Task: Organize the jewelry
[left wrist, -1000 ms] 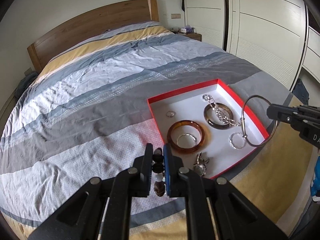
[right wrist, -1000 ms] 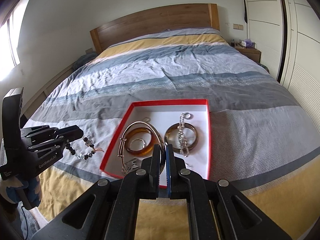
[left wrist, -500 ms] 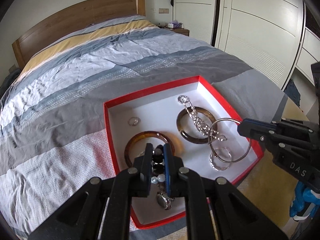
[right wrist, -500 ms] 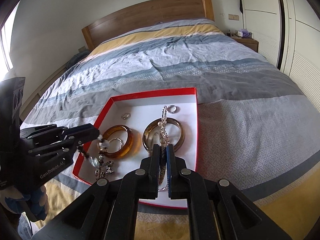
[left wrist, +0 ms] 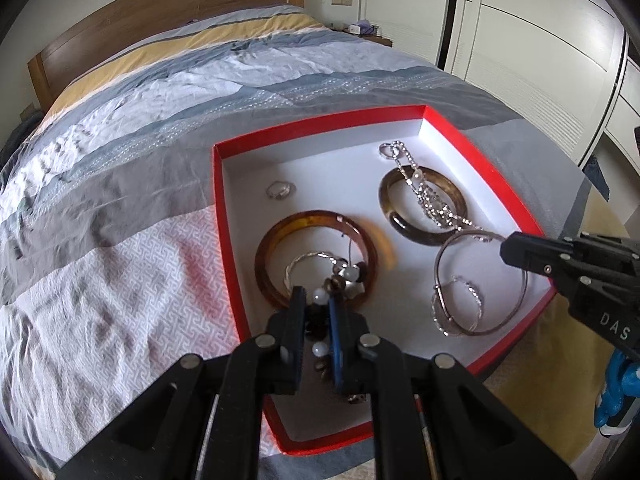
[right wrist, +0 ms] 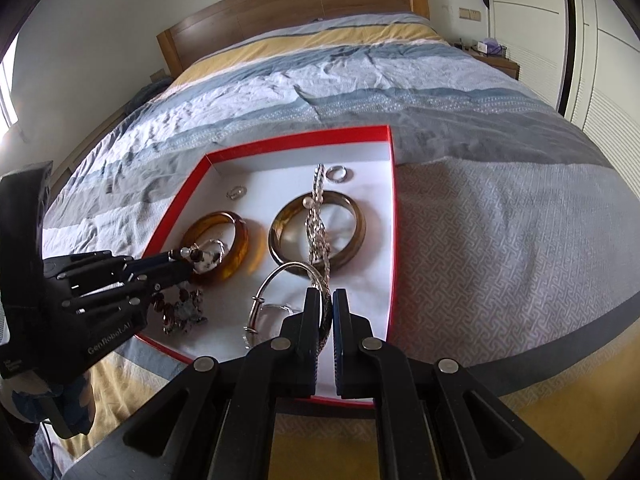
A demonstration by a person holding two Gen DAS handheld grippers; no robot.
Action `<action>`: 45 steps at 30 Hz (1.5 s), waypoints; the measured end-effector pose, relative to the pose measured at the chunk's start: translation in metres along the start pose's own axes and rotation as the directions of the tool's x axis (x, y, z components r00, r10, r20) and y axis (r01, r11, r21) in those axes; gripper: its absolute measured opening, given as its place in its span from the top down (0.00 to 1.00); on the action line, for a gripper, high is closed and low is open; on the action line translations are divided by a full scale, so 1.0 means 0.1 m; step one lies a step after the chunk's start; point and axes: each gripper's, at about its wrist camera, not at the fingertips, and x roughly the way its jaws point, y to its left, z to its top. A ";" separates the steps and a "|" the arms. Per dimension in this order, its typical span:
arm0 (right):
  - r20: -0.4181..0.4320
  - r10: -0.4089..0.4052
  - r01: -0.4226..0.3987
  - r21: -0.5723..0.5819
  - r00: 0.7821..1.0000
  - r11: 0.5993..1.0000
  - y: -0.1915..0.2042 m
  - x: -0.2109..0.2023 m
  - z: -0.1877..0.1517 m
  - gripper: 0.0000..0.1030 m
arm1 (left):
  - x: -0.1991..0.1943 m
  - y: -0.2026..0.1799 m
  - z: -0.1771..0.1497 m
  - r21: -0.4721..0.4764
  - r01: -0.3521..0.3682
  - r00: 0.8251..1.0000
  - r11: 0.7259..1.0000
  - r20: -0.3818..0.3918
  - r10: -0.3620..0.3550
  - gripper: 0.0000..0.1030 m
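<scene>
Beaded bracelet pinched between closed left fingers; right fingers clamp silver bangle.

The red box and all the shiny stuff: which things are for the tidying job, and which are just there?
For the job:
red box
bead bracelet in the left gripper
thin silver bangle in the right gripper
amber bangle
brown bangle
sparkly chain

Just there:
bed
headboard
wardrobe
</scene>
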 end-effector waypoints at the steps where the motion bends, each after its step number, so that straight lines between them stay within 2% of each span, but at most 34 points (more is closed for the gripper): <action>1: -0.008 -0.004 0.004 0.000 1.000 1.000 0.00 0.01 -0.01 0.94 | -0.01 0.01 -0.01 -0.006 0.010 1.000 1.000 0.000 -0.010 0.87; 4: -0.015 -0.018 0.018 0.002 1.000 1.000 0.00 0.01 -0.04 0.93 | -0.01 0.04 -0.02 -0.022 0.039 0.999 0.999 -0.014 -0.039 0.69; 9: -0.014 -0.030 0.030 -0.007 0.999 1.000 0.02 -0.08 -0.05 0.83 | -0.11 0.00 -0.04 -0.028 0.053 0.999 0.998 -0.006 -0.053 0.61; 10: -0.007 -0.035 0.035 -0.010 0.999 0.999 0.03 -0.12 -0.06 0.75 | -0.14 0.00 -0.04 -0.031 0.051 0.999 0.998 0.000 -0.051 0.59; 12: 0.007 -0.044 0.044 -0.012 0.999 0.999 0.05 -0.20 -0.06 0.68 | -0.21 0.00 -0.03 -0.038 0.042 0.999 0.998 0.007 -0.042 0.58; 17: 0.035 -0.068 0.068 -0.010 0.997 0.998 0.11 -0.46 -0.03 0.64 | -0.53 0.06 -0.04 -0.063 0.006 0.999 0.998 0.039 -0.003 0.53; 21: 0.052 -0.063 0.064 -0.012 0.997 0.998 0.26 -0.71 -0.05 0.52 | -0.85 0.09 -0.14 -0.063 -0.062 0.997 0.996 0.043 0.065 0.53; 31: 0.065 -0.037 0.040 -0.046 0.997 0.998 0.92 -1.35 -0.36 0.42 | -1.96 0.29 -0.73 -0.110 -0.139 0.987 0.984 0.067 0.146 0.53; 34: 0.076 -0.032 0.036 -0.044 0.997 0.998 1.10 -1.60 -0.51 0.41 | -2.31 0.35 -0.95 -0.115 -0.179 0.977 0.977 0.094 0.190 0.53; 39: 0.092 -0.037 0.043 -0.063 0.995 0.997 1.36 -1.97 -0.76 0.41 | -2.87 0.46 -1.28 -0.165 -0.195 0.966 0.967 0.138 0.219 0.52; 42: 0.109 -0.040 0.050 -0.088 0.993 0.995 1.54 -2.20 -0.92 0.40 | -3.20 0.48 -1.46 -0.186 -0.212 0.953 0.959 0.179 0.245 0.52; 45: 0.129 -0.038 0.052 -0.112 0.991 0.992 1.72 -2.40 -1.05 0.39 | -3.51 0.46 -1.64 -0.208 -0.242 0.933 0.948 0.220 0.286 0.52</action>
